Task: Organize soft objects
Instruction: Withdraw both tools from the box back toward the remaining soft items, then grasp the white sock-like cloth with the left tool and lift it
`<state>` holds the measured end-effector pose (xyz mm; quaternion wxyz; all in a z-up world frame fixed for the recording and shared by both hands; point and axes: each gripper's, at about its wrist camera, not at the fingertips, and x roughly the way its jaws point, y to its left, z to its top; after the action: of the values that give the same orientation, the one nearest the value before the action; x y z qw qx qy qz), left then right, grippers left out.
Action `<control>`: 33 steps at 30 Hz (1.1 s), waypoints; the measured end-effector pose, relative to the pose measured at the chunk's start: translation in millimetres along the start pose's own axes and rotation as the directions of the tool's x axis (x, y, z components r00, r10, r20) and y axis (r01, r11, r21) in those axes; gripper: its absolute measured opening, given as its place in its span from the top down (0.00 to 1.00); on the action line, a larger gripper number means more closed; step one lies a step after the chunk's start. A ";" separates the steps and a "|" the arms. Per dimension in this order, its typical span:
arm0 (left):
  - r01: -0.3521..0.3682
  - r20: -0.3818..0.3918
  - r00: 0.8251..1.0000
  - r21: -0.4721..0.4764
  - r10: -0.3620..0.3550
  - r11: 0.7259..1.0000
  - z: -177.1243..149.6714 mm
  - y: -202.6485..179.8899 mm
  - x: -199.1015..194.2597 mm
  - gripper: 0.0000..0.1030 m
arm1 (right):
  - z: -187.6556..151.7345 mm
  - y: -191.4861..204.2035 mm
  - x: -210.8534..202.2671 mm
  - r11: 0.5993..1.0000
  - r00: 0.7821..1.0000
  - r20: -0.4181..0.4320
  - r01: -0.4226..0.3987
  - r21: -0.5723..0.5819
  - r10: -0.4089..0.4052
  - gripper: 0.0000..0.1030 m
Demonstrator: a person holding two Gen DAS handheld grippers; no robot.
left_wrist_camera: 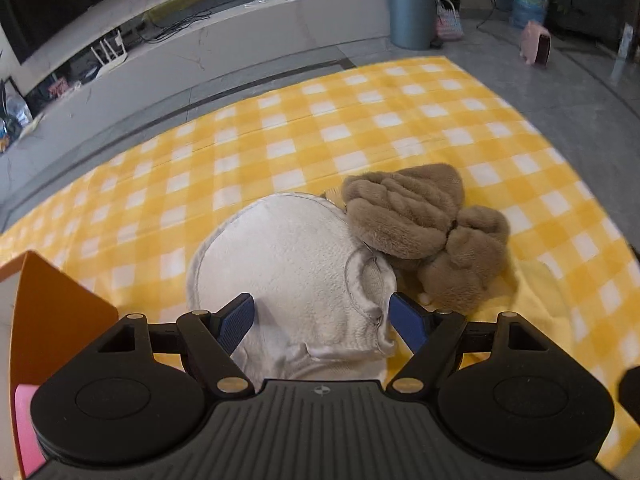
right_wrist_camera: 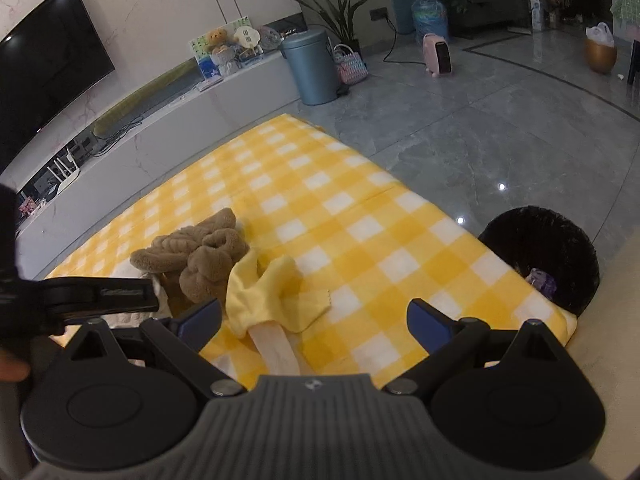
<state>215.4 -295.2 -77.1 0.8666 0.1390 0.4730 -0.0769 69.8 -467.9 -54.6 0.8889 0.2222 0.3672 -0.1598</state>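
white fleece piece (left_wrist_camera: pixel 288 264) between spread left jaws, near edge hidden, right jaws spread

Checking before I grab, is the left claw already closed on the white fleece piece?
No, the left claw stands open around the white fleece piece.

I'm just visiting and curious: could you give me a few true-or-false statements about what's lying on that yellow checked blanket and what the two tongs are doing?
1. The left tongs stand open around the white fleece piece. True.
2. The right tongs grip the brown plush item. False: they are open, gripping nothing.
3. The brown plush touches the white fleece. True.
4. The yellow cloth lies in the black bin. False: it lies on the checked blanket.
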 end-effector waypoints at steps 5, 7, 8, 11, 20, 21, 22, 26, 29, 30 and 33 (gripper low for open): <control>-0.054 0.007 0.999 0.071 0.054 0.996 -2.2 -10.3 5.2 0.12 | -0.7 -0.4 2.4 1.000 1.000 -0.009 0.002 -0.006 -0.002 0.06; -0.088 0.011 0.996 0.071 0.088 0.994 -4.9 -11.1 0.1 0.28 | -0.8 -0.8 7.1 0.999 0.998 -0.029 -0.049 0.004 0.049 0.06; -0.089 0.012 0.996 0.085 0.088 0.992 -5.8 -11.9 -2.8 0.32 | -1.1 -0.3 9.6 0.998 0.997 -0.037 -0.069 0.005 0.069 0.06; -0.105 0.008 0.994 0.147 0.105 0.983 -6.9 -13.2 -9.2 0.54 | -1.6 4.7 17.2 0.998 0.996 -0.060 -0.063 -0.013 0.062 0.06; -0.084 0.020 0.996 0.119 0.082 0.989 0.7 19.5 -36.5 0.77 | -4.9 18.7 45.0 0.995 0.993 -0.122 -0.011 -0.099 -0.001 0.19; -0.085 0.018 0.996 0.103 0.083 0.991 2.3 25.5 -37.9 0.77 | -5.1 20.0 48.1 0.994 0.992 -0.130 -0.014 -0.108 0.000 0.20; -0.084 0.016 0.996 0.088 0.083 0.993 4.3 32.1 -38.6 0.77 | -5.8 21.8 50.8 0.993 0.990 -0.138 -0.017 -0.117 0.001 0.20; -0.133 0.041 0.991 0.051 0.131 0.990 9.1 52.5 -38.3 0.67 | -8.1 28.6 61.2 0.988 0.987 -0.163 -0.035 -0.150 0.010 0.30; -0.180 0.033 0.984 0.092 0.178 0.979 8.4 56.0 -27.7 0.46 | -9.5 35.1 66.2 0.982 0.985 -0.171 -0.035 -0.186 0.003 0.48; -0.162 0.019 0.987 0.104 0.161 0.981 7.9 56.9 -23.8 0.43 | -9.9 37.9 66.9 0.979 0.986 -0.166 -0.028 -0.203 -0.006 0.50; -0.094 -0.026 0.995 0.087 0.097 0.992 7.1 59.1 -16.6 0.43 | -10.2 42.6 65.1 0.972 0.989 -0.150 -0.033 -0.232 -0.002 0.61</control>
<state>227.8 -241.3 -49.5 0.8555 0.1995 0.4749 -0.0533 127.1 -434.4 -96.4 0.8802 0.1300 0.4473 -0.0913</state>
